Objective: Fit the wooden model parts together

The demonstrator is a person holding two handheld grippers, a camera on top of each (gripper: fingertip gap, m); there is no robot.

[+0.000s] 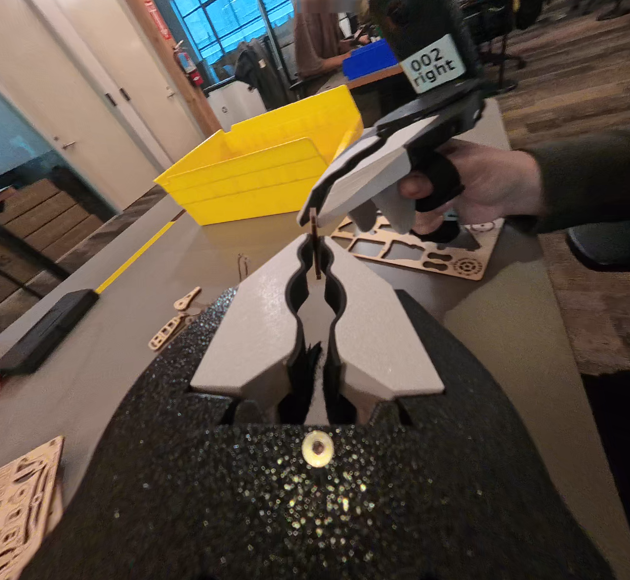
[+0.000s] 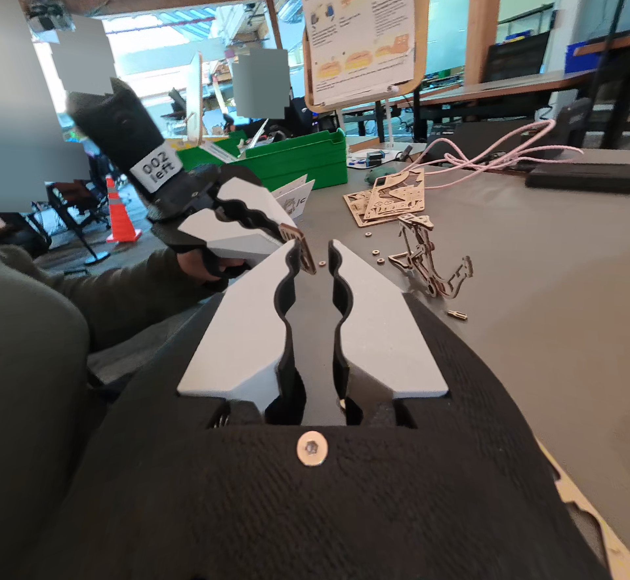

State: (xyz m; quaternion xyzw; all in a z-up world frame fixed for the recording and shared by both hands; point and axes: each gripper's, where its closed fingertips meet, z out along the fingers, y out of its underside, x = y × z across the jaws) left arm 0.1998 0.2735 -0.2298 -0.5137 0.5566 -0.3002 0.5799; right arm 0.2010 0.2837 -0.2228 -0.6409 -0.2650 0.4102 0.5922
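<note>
At frame centre my left gripper clenched a thin wooden piece upright, offering it to the right gripper, which stood released.

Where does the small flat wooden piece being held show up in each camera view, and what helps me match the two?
Left wrist view: the wooden piece stands edge-on at upper centre, pinched at the left gripper tips, under the right gripper.
Right wrist view: it sits left of centre, face-on, against the right gripper's left finger tip.
Shared landmark: the grey table, bare around it.
</note>
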